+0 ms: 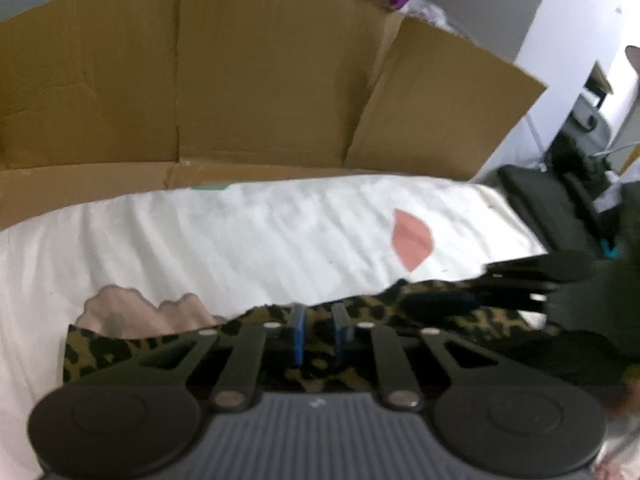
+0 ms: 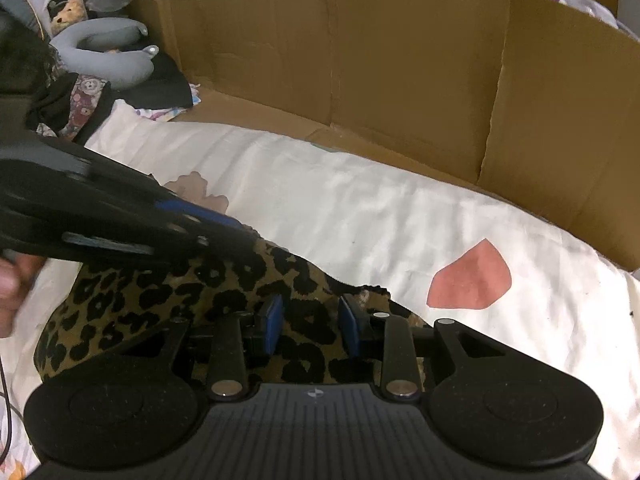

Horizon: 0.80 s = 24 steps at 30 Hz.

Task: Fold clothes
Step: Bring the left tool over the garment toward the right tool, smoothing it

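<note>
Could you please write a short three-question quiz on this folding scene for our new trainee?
1. True or false: the leopard-print garment lies on a white sheet.
2. What stands behind the sheet? A) a cardboard box B) a mirror C) a laundry basket
3. What colour are the pads on the right gripper?

Key: 1 true; 2 A; 3 blue.

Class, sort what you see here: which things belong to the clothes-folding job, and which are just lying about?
Part of the job:
leopard-print garment
left gripper
right gripper
white sheet it lies on

Just lying about:
cardboard box
grey neck pillow
small plush toy
</note>
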### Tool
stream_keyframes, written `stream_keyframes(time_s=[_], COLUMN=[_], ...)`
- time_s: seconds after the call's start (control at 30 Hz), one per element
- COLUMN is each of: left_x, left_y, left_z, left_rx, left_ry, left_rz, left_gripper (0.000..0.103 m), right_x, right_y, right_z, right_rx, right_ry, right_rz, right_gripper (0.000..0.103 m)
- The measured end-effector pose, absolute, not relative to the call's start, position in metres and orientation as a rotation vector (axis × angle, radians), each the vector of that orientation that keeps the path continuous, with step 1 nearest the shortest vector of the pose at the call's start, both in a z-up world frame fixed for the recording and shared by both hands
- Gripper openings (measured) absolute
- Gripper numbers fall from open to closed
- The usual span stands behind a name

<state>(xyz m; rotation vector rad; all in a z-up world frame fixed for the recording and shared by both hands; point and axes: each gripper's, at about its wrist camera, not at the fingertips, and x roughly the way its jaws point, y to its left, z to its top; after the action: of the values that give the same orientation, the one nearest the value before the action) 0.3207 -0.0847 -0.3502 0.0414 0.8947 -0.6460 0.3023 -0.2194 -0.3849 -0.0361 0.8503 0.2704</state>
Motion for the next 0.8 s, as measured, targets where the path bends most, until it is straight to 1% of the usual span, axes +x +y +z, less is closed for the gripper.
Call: stream_keyframes(time_s=[0.13, 0.2, 0.23, 0.3, 0.4, 0.47, 0.53, 0.8], left_x=[0.311, 0.312, 0.313, 0.315, 0.318, 0.319, 0.321, 0.321], left_y=[-0.086, -0.087, -0.086, -0.083, -0.083, -0.084, -0.085, -0.083], left_z=[-0.357, -0.368, -0.372, -0.378, -0.380, -0.382, -0.383, -0.387], left_rx=[0.083, 0.105, 0.095, 0.074, 0.090, 0.106, 0.111, 0.089], left_ry=[0.912, 0.931, 0.930, 0.920, 0.912, 0.908, 0.911, 0.910], left_rz=[-0.666, -0.654, -0.653, -0.653, -0.647, -0.638, -0.623, -0.610], left_gripper=[0.015, 0.016, 0.018, 0.017, 0.012, 0.006, 0.004, 0.003], right_x=[0.304, 0.302, 0.301, 0.299, 0.297, 0.297, 0.297, 0.278], right_y=[-0.231, -0.230, -0.229, -0.228, -0.226, -0.226, -0.226, -0.232], right_z=[-0.392, -0.394, -0.394, -0.396, -0.397, -0.397, -0.395, -0.373], right_rx=[0.020, 0.011, 0.004, -0.009, -0.026, -0.029, -0.020, 0.019], right_ry=[0.849, 0.837, 0.832, 0.820, 0.806, 0.803, 0.804, 0.799], right_rz=[0.288, 0.288, 0.288, 0.286, 0.287, 0.290, 0.287, 0.270], right_gripper=[0.036, 0.036, 0.036, 0.036, 0.036, 0.036, 0.036, 0.036])
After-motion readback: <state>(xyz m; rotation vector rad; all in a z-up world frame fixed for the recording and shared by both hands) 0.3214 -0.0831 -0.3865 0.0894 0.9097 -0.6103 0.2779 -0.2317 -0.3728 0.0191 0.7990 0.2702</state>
